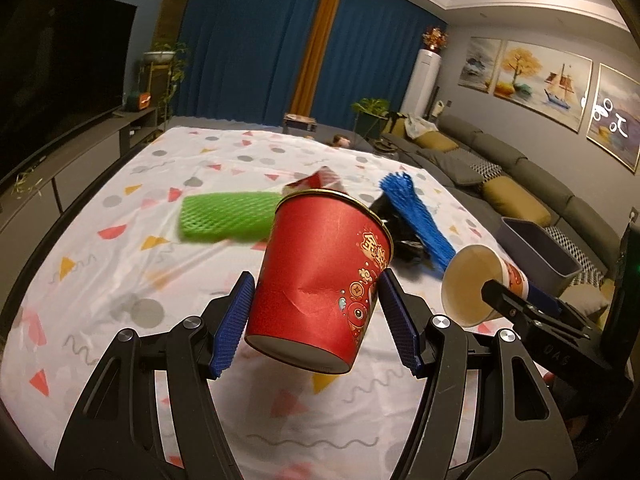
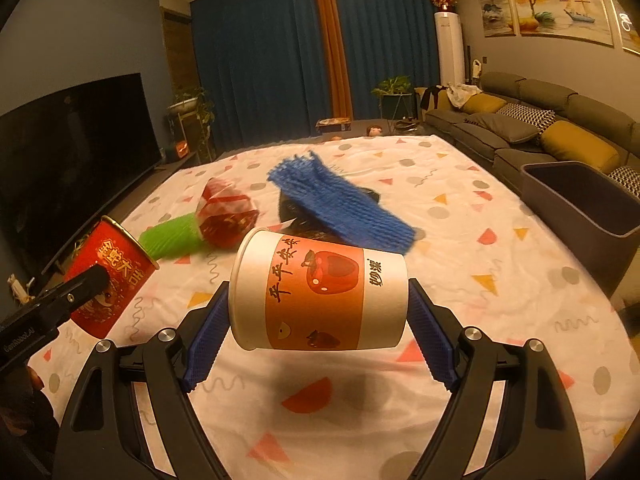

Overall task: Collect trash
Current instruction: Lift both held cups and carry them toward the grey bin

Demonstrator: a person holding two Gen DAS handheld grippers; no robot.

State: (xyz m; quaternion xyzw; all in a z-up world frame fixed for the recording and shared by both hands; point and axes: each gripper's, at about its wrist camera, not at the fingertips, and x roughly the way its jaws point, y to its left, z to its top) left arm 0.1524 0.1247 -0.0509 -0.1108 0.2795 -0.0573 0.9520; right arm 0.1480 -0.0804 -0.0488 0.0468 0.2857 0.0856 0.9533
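Note:
My left gripper [image 1: 316, 312] is shut on a red paper cup [image 1: 320, 280], held tilted above the patterned sheet; the cup also shows in the right wrist view [image 2: 110, 276]. My right gripper [image 2: 318, 320] is shut on a white and orange paper cup [image 2: 320, 296], held on its side above the sheet; it shows in the left wrist view [image 1: 476, 284] at the right. On the sheet lie a green foam net [image 1: 224, 218], a blue foam net [image 2: 344, 208], a red wrapper [image 2: 228, 216] and a black bag [image 2: 292, 210] under the blue net.
A grey bin [image 2: 580, 200] stands off the sheet's right edge, in front of a sofa [image 2: 520, 128]. A TV [image 2: 72, 152] on a low cabinet runs along the left. Curtains and plants stand at the back. The patterned sheet [image 2: 500, 280] covers the work surface.

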